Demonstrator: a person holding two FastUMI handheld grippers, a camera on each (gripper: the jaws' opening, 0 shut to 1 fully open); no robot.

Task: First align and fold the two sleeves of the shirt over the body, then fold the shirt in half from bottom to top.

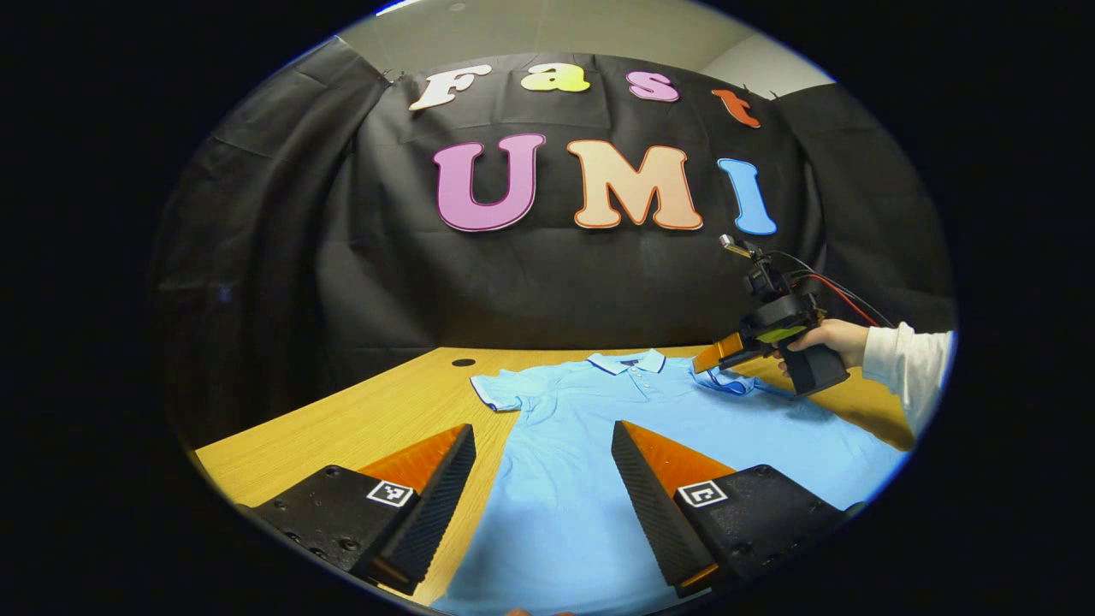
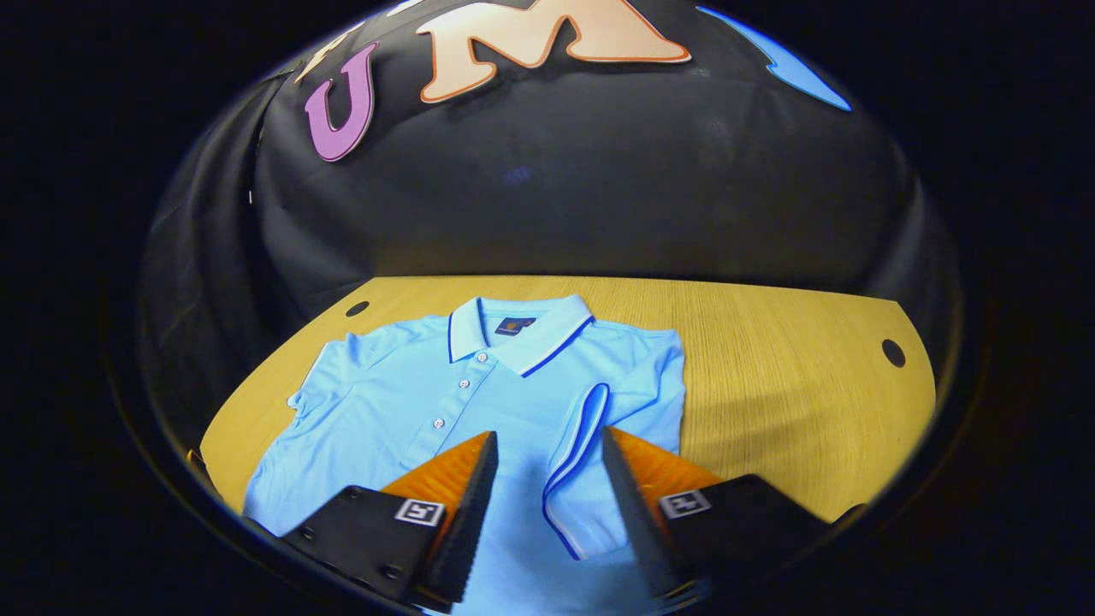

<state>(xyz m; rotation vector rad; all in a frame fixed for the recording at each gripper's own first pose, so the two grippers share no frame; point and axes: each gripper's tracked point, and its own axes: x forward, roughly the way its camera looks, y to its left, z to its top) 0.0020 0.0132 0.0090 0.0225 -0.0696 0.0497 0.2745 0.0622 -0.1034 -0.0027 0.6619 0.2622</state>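
Left gripper view: shirt (image 1: 599, 428) lies flat mid-frame on the bench (image 1: 342, 419), collar far; left tool (image 1: 543, 488) wide, empty, over the hem; unfolded sleeve (image 1: 496, 392) up-left.
Right gripper view: right tool (image 2: 547, 488) wide, straddling folded sleeve (image 2: 582, 462); other sleeve (image 2: 321, 376) far left, likely the left tool's job.

I see a wooden table (image 2: 770, 376) with a pale, straight grain and small round dark holes near its far corners. A light blue polo shirt (image 2: 402, 402) lies flat on it, collar toward the far edge, one sleeve spread on the wood, the other folded over the body.
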